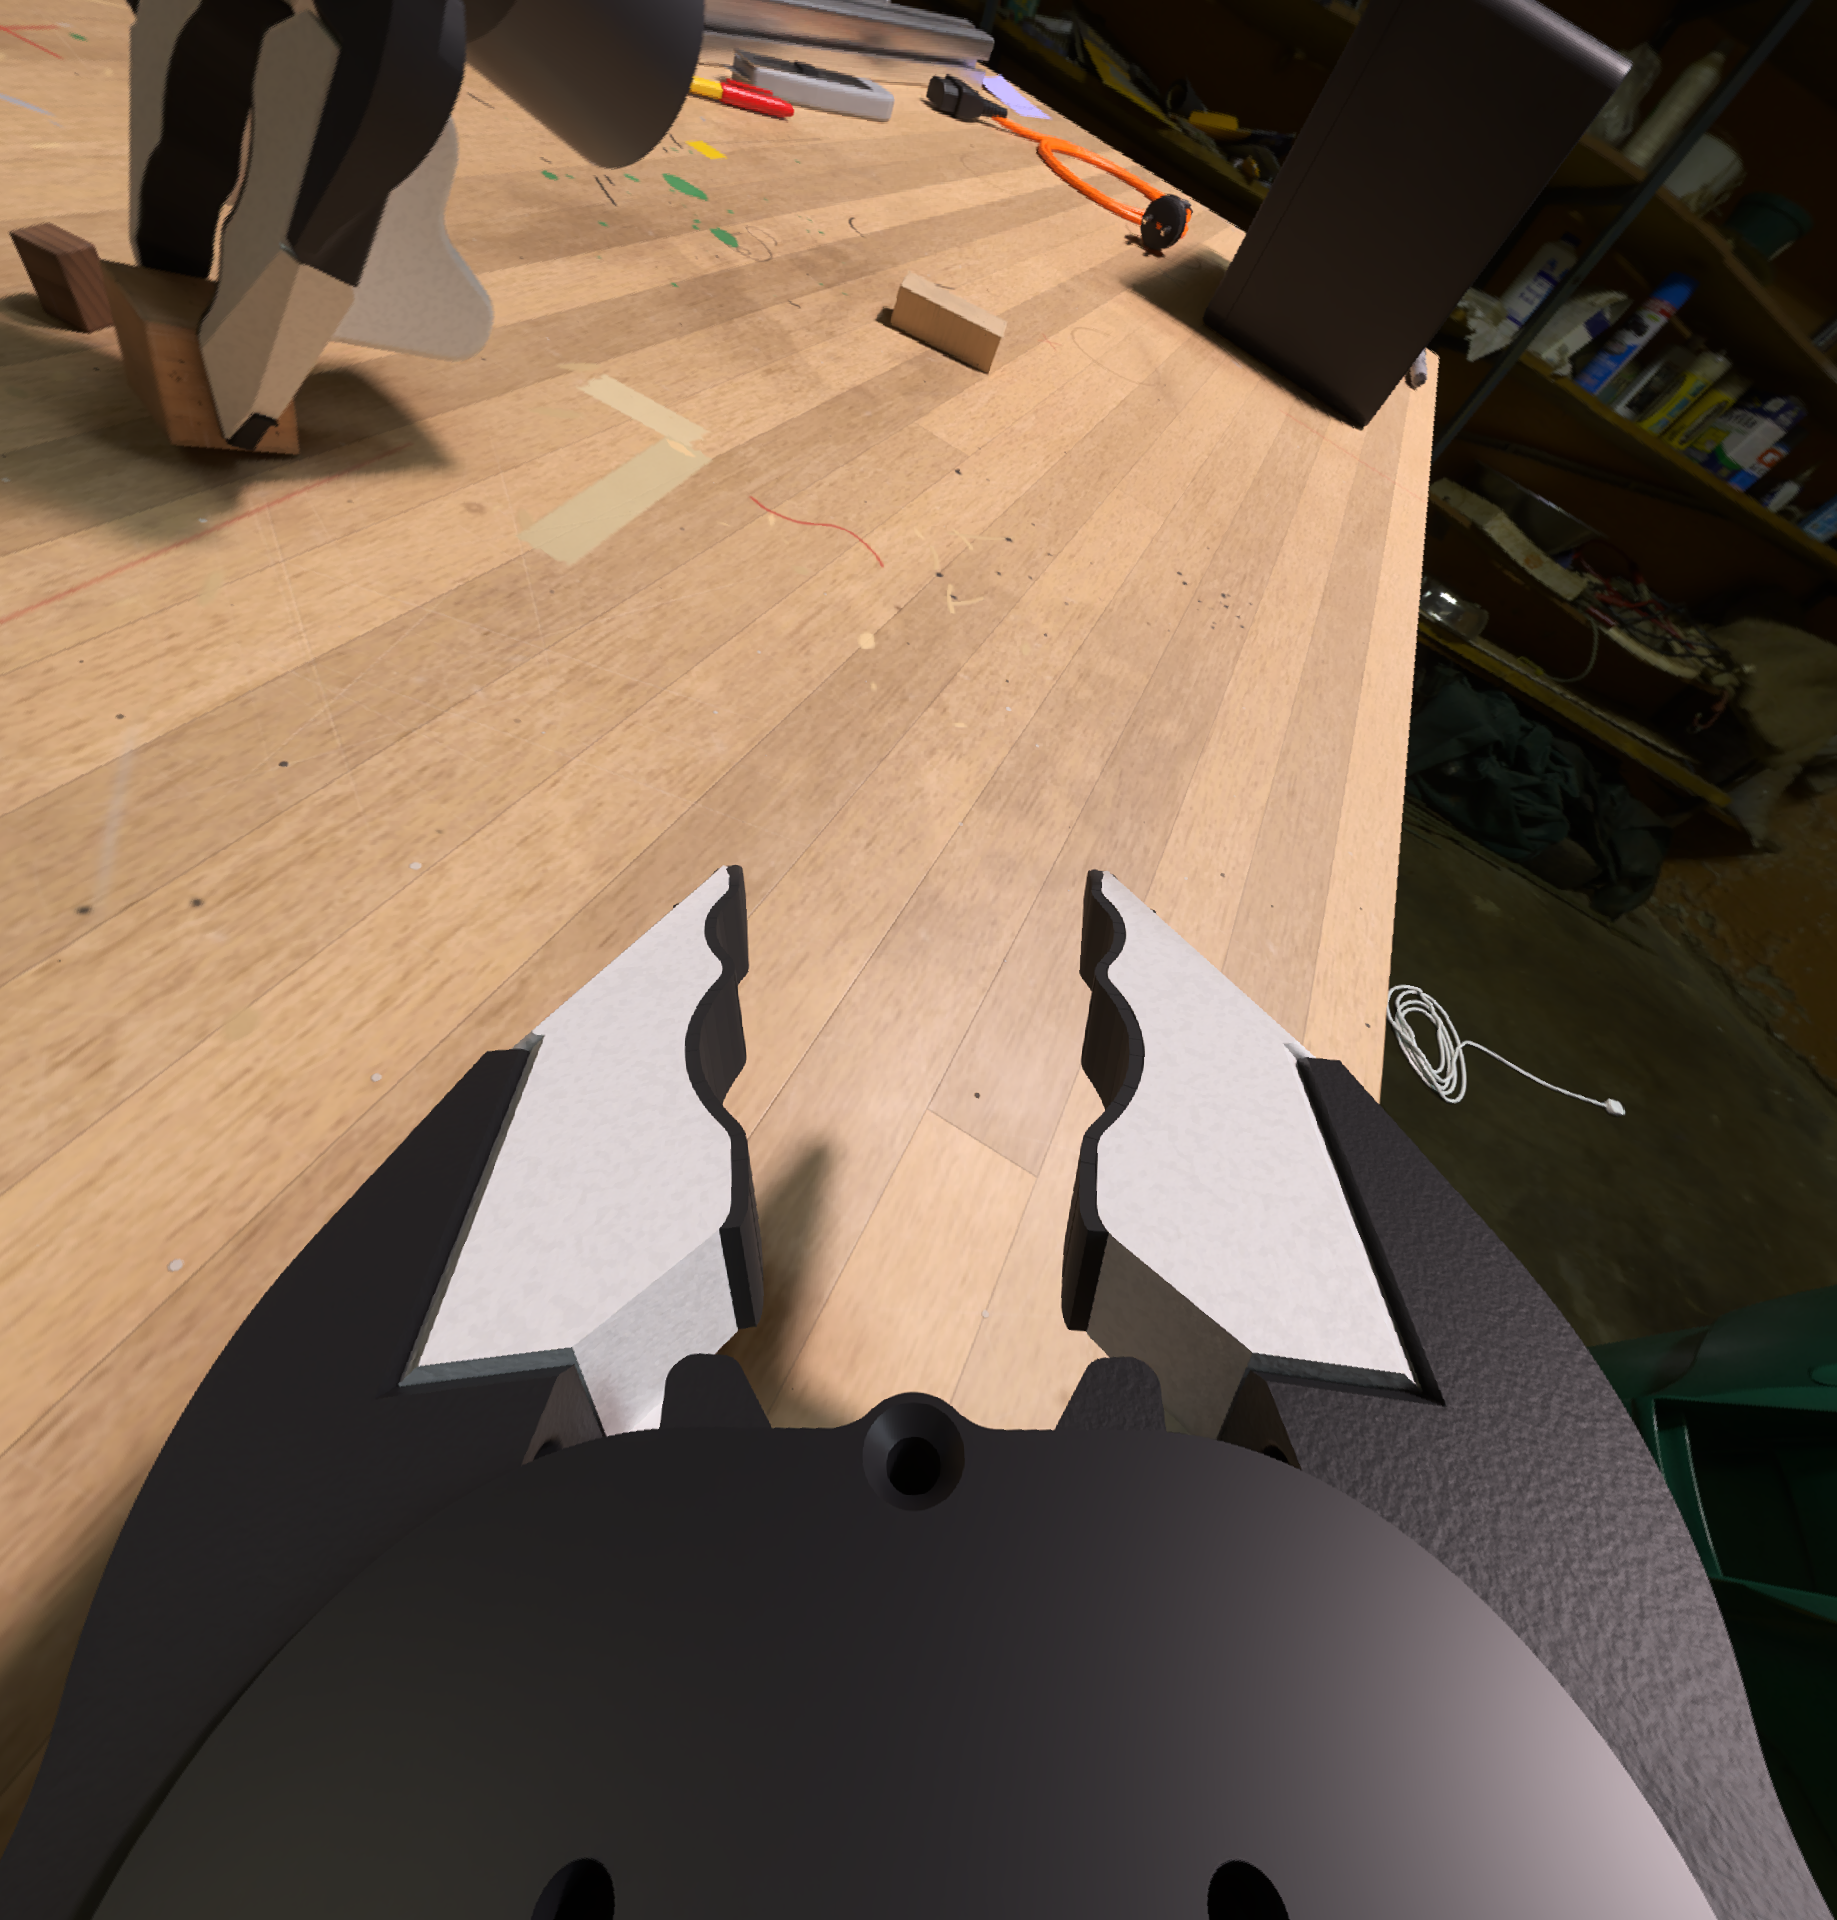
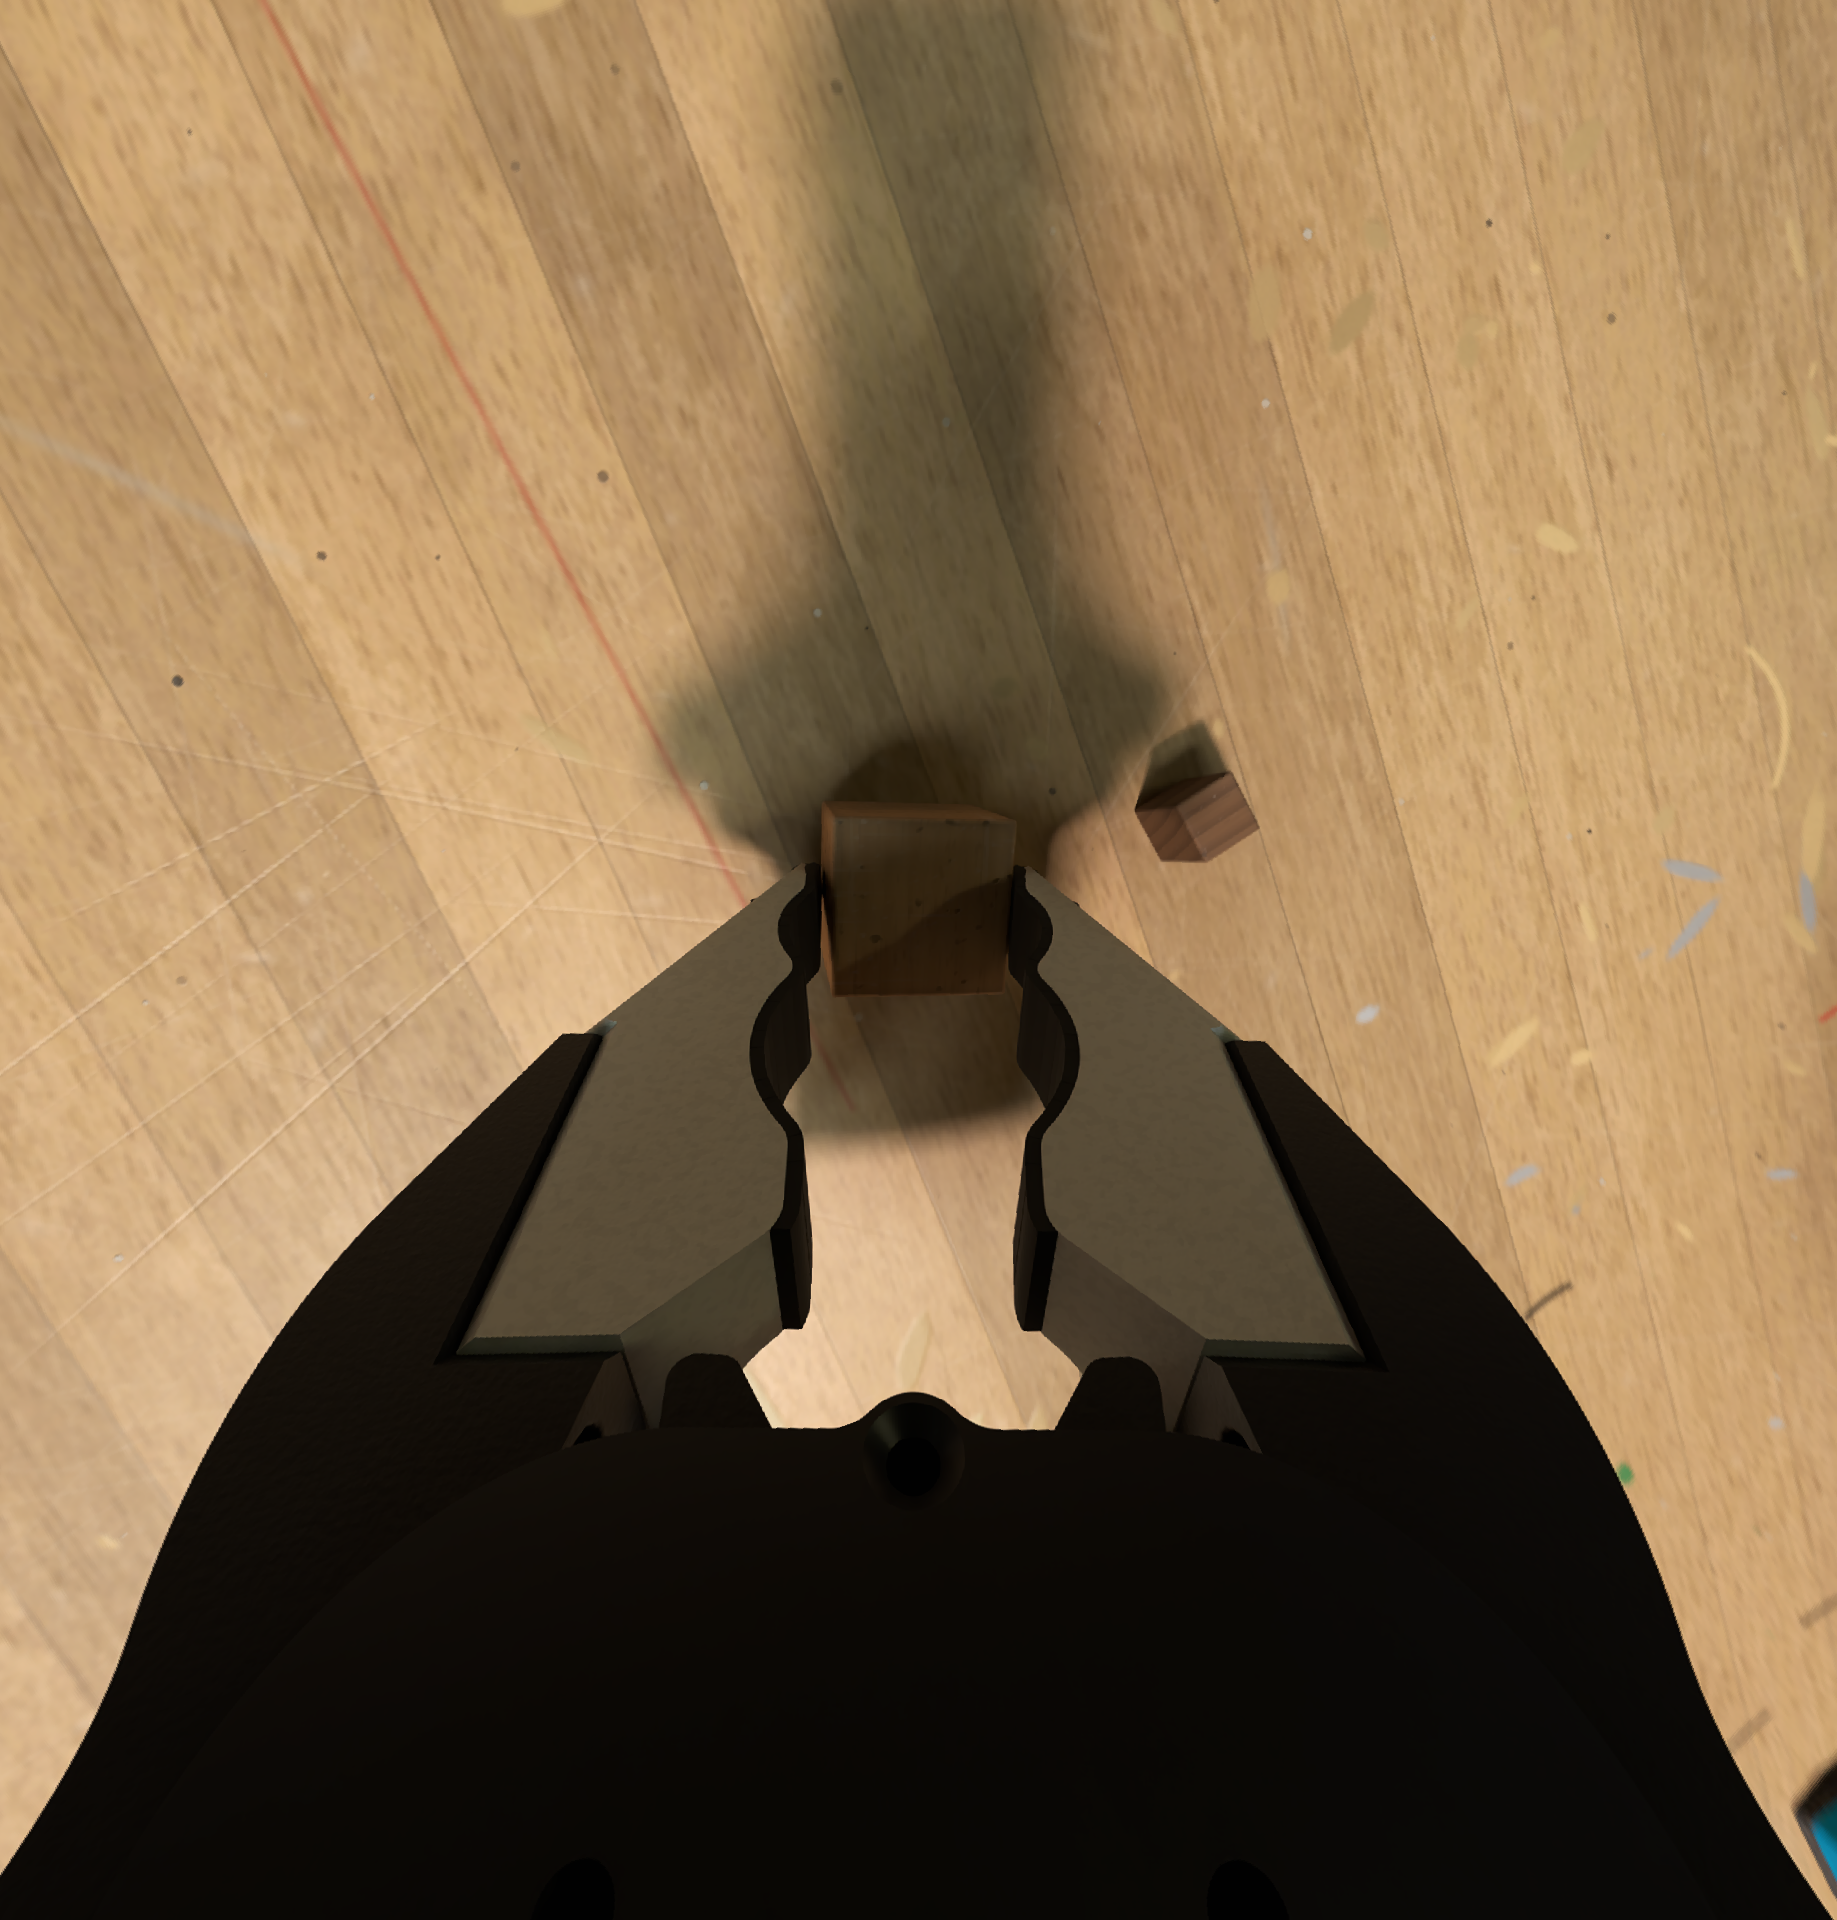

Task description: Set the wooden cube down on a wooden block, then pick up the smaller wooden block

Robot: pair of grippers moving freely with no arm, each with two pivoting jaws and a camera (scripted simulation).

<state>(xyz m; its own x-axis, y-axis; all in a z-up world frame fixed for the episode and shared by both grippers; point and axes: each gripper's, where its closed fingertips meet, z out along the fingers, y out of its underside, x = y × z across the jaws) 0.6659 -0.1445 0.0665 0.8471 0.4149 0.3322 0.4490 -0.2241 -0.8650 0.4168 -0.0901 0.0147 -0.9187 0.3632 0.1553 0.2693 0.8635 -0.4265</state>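
Cube (image 2: 914, 904) is pinched between the right gripper (image 2: 914, 883) fingers, low over the counter (image 2: 374, 520), so step one looks underway. A lift and carry is probably needed next, onto the pale block (image 1: 945, 320), well ahead of the left gripper (image 1: 914, 883), whose fingers are spread wide and empty. Dark small block (image 2: 1194, 816) sits just right of the fingertips, easily bumped. Counter edge is right of the left fingers, with plenty of room between.

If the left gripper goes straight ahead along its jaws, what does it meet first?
Probably only the bare wooden tabletop. The left gripper is open and empty; the light wooden block lies farther ahead, roughly in line.
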